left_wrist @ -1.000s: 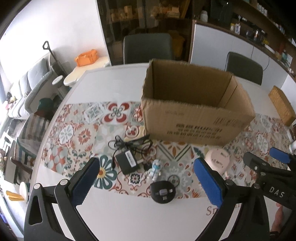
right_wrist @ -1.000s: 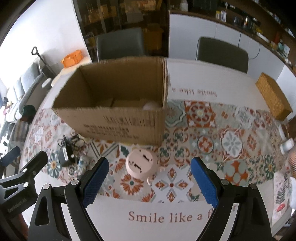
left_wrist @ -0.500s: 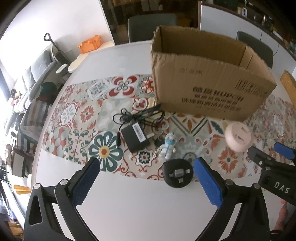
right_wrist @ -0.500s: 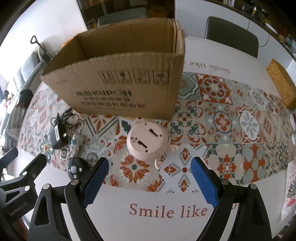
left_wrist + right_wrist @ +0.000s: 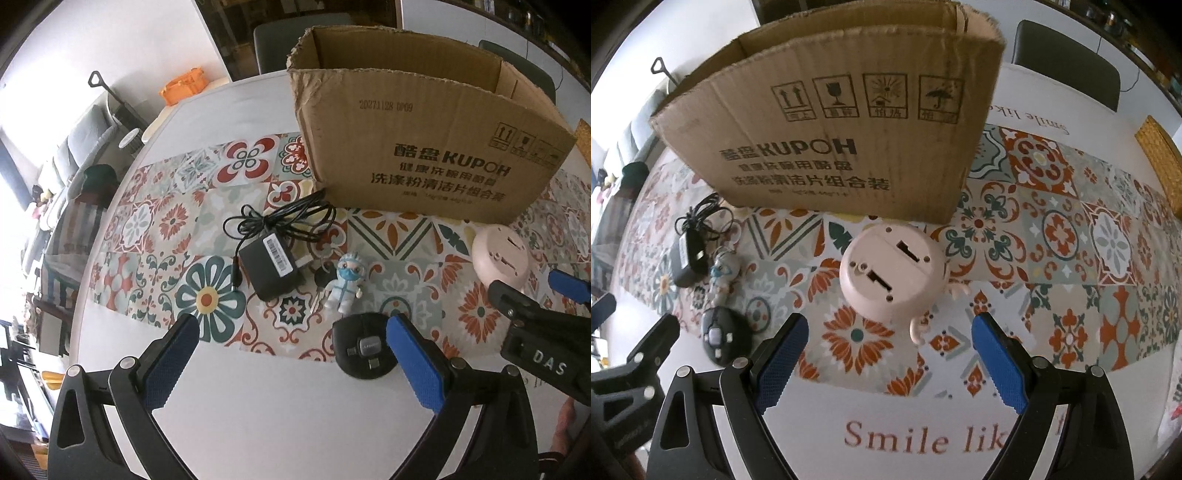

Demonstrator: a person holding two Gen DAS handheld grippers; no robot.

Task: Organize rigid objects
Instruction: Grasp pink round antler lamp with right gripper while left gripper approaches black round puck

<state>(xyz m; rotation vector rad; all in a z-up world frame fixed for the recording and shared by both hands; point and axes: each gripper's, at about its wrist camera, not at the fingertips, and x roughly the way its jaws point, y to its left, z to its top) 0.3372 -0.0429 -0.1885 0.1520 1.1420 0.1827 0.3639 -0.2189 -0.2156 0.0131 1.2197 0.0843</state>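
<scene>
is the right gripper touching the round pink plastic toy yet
Apart. The right wrist view shows patterned cloth between the right gripper and the round pink plastic toy.

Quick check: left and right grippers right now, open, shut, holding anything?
Left gripper: open, empty, above the black power adapter and small masked figurine.
Right gripper: open, empty, near the round pink plastic toy.

The white desk [image 5: 258,417] carries a patterned tile runner [image 5: 159,229]. On the runner, an open cardboard box [image 5: 424,155] stands upper right. Below it lie a black adapter [image 5: 271,271] with coiled cord, a small figurine [image 5: 345,284], a black disc [image 5: 364,349] and a pink round gadget [image 5: 890,273].
</scene>
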